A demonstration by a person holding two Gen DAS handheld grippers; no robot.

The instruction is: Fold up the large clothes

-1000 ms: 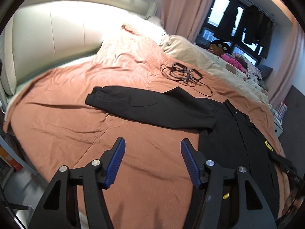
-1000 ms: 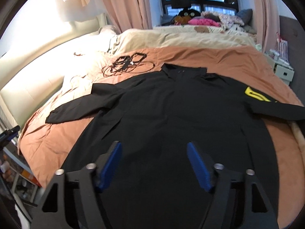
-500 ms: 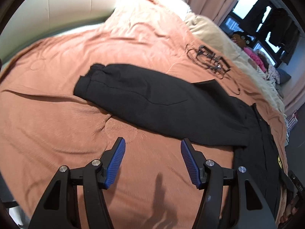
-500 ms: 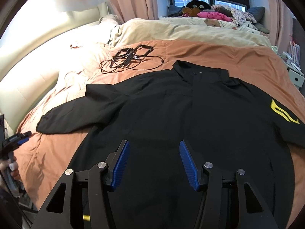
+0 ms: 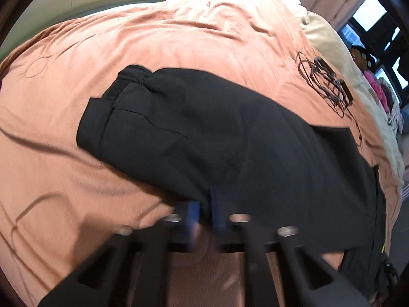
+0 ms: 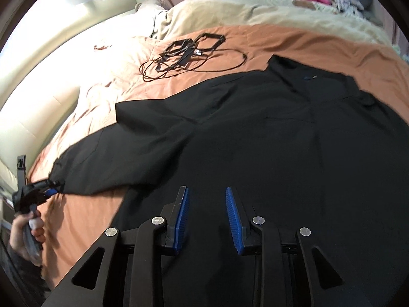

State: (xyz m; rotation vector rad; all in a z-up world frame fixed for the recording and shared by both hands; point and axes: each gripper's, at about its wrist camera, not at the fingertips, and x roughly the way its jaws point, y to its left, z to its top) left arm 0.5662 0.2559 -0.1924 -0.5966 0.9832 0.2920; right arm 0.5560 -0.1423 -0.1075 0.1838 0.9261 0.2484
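A large black jacket [image 6: 281,140] lies spread flat on the orange bed cover [image 6: 306,41], collar at the far side. Its left sleeve [image 5: 230,140] stretches across the cover and ends in a cuff [image 5: 102,117]. My left gripper [image 5: 204,212] is blurred and shut on the sleeve's near edge. The right wrist view shows that left gripper [image 6: 49,192] at the sleeve's end, with a hand [image 6: 28,230] holding it. My right gripper [image 6: 207,217] hovers low over the jacket's body. Its jaws are closing, with black cloth under the gap and no fold pinched.
A tangle of black cables and frames [image 6: 189,53] lies on the cover beyond the jacket's shoulder, also seen as cables [image 5: 329,84]. A beige blanket [image 6: 255,12] with soft toys runs along the far side. A cream padded headboard [image 6: 51,64] borders the bed.
My left gripper dropped to the sleeve and went from open to shut on its edge. My right gripper moved lower over the jacket's body and its jaws narrowed.
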